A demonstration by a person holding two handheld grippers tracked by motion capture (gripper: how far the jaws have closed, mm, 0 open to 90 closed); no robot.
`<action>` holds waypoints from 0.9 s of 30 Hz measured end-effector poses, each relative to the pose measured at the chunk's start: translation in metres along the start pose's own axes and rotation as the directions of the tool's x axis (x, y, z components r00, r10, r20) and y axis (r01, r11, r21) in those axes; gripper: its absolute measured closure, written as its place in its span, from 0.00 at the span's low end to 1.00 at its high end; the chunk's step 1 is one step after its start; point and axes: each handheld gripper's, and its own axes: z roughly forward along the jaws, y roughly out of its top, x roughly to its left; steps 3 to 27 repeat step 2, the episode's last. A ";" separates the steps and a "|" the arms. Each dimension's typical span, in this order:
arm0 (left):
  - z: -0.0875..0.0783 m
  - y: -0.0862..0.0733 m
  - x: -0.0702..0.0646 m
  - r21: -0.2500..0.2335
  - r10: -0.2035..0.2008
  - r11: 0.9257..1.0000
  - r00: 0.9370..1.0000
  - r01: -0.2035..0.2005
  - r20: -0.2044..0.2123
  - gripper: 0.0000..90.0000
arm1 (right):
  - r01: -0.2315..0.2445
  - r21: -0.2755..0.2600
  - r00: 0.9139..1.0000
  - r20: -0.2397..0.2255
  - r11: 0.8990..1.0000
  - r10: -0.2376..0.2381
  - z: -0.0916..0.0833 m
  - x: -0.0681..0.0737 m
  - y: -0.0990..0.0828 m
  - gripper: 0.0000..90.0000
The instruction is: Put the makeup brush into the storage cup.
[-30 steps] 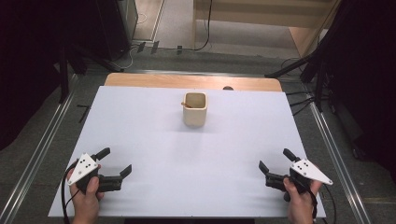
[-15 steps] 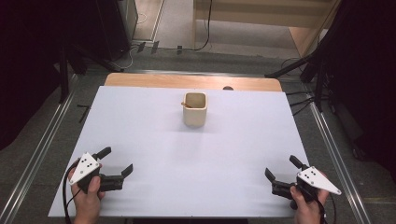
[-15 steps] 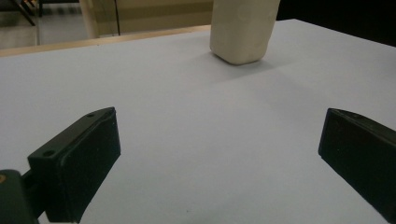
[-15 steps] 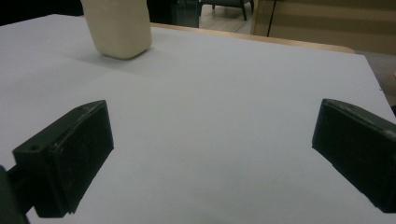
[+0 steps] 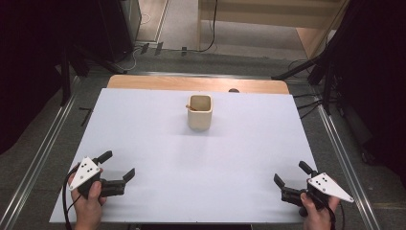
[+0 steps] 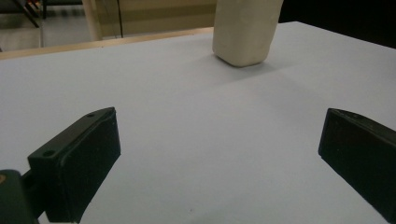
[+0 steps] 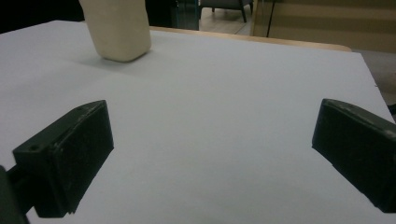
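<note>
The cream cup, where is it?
In the high view the cream cup stands upright at the table's far middle, near the wooden edge, away from both grippers.

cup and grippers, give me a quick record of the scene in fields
cup: cream square-sided cup, upright on the far middle of the table
cup contents: a thin brownish thing at the rim, too small to tell
table: white sheet over a wooden top, wood showing at the far edge
left gripper: near left corner, fingers wide apart, holding nothing
right gripper: near right corner, fingers wide apart, holding nothing
contact: neither gripper touches the cup; both point toward it
</note>
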 end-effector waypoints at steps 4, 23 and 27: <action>0.000 0.000 0.000 -0.002 -0.004 1.000 1.000 0.004 -0.001 0.00 | 0.001 -0.002 1.000 -0.006 1.000 -0.001 0.000 0.001 0.002 0.00; 0.000 0.000 0.000 -0.002 -0.004 1.000 1.000 0.004 -0.001 0.00 | 0.001 -0.002 1.000 -0.006 1.000 -0.001 0.000 0.001 0.002 0.00; 0.000 0.000 0.000 -0.002 -0.004 1.000 1.000 0.004 -0.001 0.00 | 0.001 -0.002 1.000 -0.006 1.000 -0.001 0.000 0.001 0.002 0.00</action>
